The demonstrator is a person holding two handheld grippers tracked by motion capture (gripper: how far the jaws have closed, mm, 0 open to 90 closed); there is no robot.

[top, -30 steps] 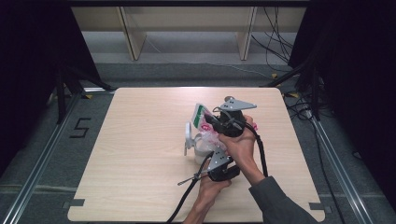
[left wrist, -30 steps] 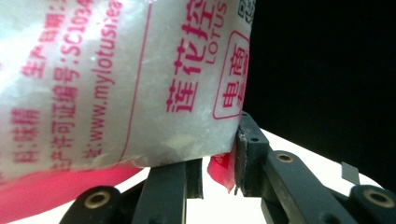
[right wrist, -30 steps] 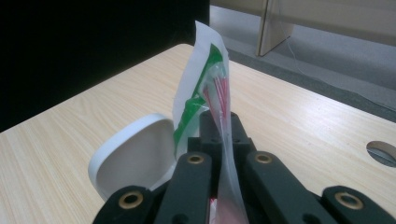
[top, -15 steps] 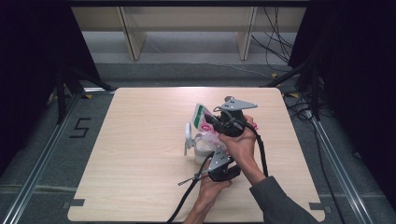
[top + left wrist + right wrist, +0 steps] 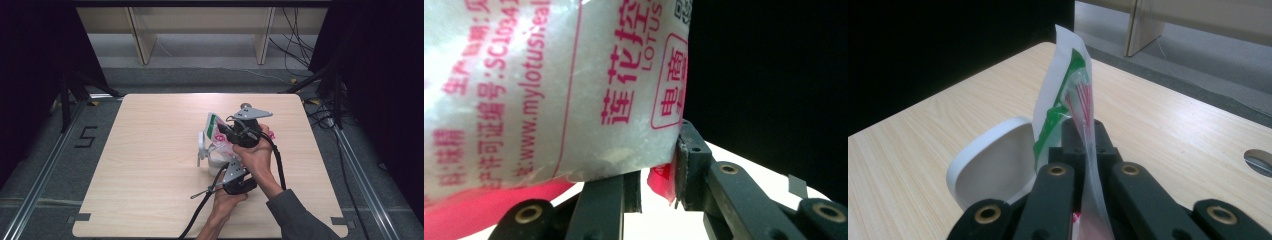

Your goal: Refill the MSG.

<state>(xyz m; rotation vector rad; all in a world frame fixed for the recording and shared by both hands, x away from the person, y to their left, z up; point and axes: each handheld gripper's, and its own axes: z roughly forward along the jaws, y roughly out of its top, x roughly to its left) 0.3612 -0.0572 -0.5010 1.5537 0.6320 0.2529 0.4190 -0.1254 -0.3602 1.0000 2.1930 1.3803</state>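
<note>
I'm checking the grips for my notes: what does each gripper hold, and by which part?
Both hold one plastic bag of white granules: the right gripper pinches its flat upper edge, and the left gripper clamps its pink bottom edge.

A clear plastic bag of white granules with pink print (image 5: 220, 137) stood mid-frame on the pale wooden table (image 5: 145, 150), a white round lid (image 5: 201, 145) just left of it.
</note>
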